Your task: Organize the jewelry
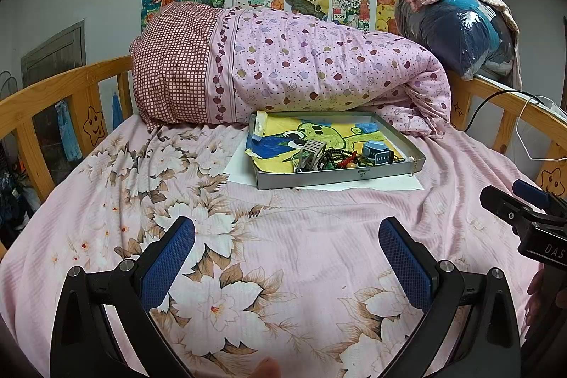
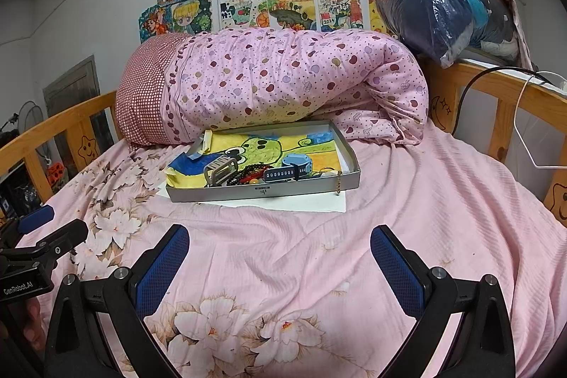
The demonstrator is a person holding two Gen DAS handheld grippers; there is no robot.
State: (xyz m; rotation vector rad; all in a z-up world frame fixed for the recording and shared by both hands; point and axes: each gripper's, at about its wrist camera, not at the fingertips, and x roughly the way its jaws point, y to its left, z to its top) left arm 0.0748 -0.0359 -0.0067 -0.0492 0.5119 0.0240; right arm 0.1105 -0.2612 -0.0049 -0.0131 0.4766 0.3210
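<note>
Both the left tongs point(image 1: 287, 257) and the right tongs point(image 2: 280, 257) hang with their blue pads wide apart over the floral bedsheet point(image 1: 290, 236), gripping nothing. Farther up the bed a grey tray point(image 2: 264, 192) lies against a rolled quilt point(image 2: 283, 77). The jewelry sits heaped at the tray's front: dark beads point(image 2: 248, 175), a blue watch point(image 2: 294, 169), a silvery band point(image 2: 219, 169). The tangle is too small to sort apart, and a thin chain point(image 2: 339, 185) droops over the rim.

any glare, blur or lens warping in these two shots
Left wrist view: strong fisheye bend in the bed rail, dark corners, tray sharp. Right wrist view: same warping, glare on the plastic bag; both open grippers in focus.
</note>
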